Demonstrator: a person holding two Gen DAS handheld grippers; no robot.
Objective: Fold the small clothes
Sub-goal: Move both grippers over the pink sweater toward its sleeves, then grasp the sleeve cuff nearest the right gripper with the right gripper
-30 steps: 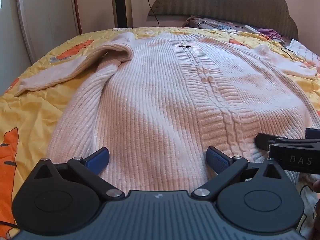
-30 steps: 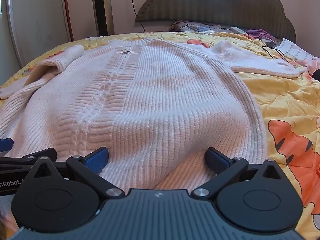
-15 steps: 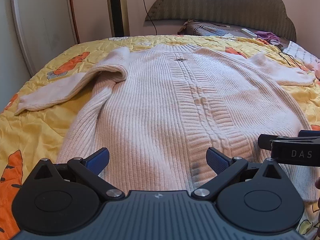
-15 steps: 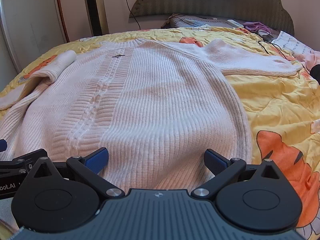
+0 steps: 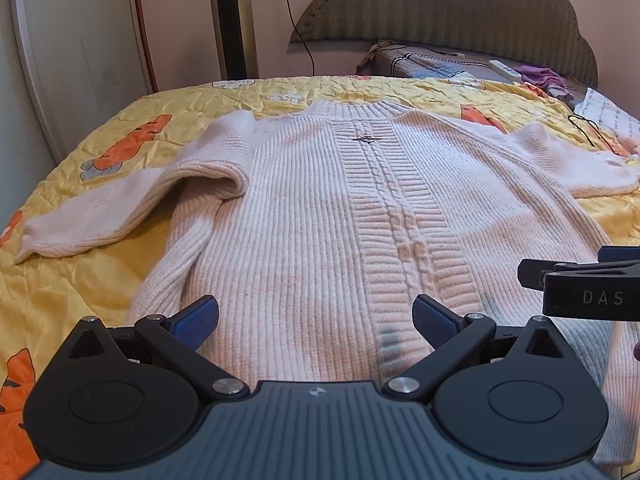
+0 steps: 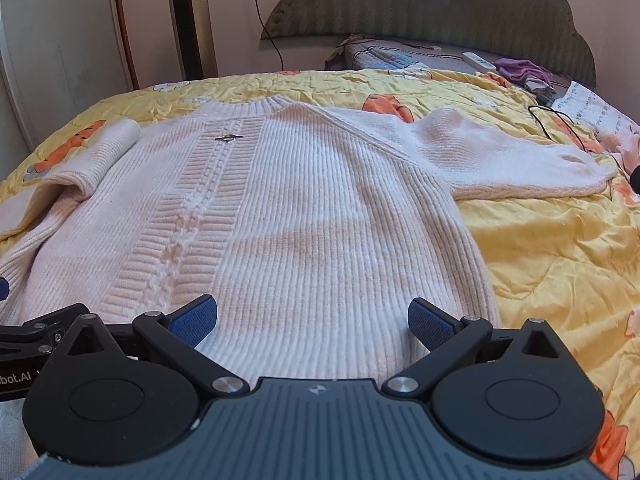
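A cream ribbed knit sweater (image 5: pixel 320 220) lies flat on the bed, front up, neck at the far end, and it also shows in the right wrist view (image 6: pixel 304 208). Its left sleeve (image 5: pixel 120 204) is bent outward, and its right sleeve (image 6: pixel 512 160) stretches right. My left gripper (image 5: pixel 316 320) is open and empty above the hem's left half. My right gripper (image 6: pixel 312 320) is open and empty above the hem's right half. Each gripper's side shows in the other's view.
A yellow quilt with orange cartoon prints (image 6: pixel 552 248) covers the bed. A grey headboard (image 5: pixel 440 12), a pillow, a white remote (image 6: pixel 480 62) and purple cloth lie at the far end. A black cable (image 6: pixel 560 120) lies at the right. A tower fan (image 5: pixel 232 20) stands behind.
Both grippers have risen and drawn back from the sweater, so more of the bed and room shows. Both stay open and empty. The sweater has not moved.
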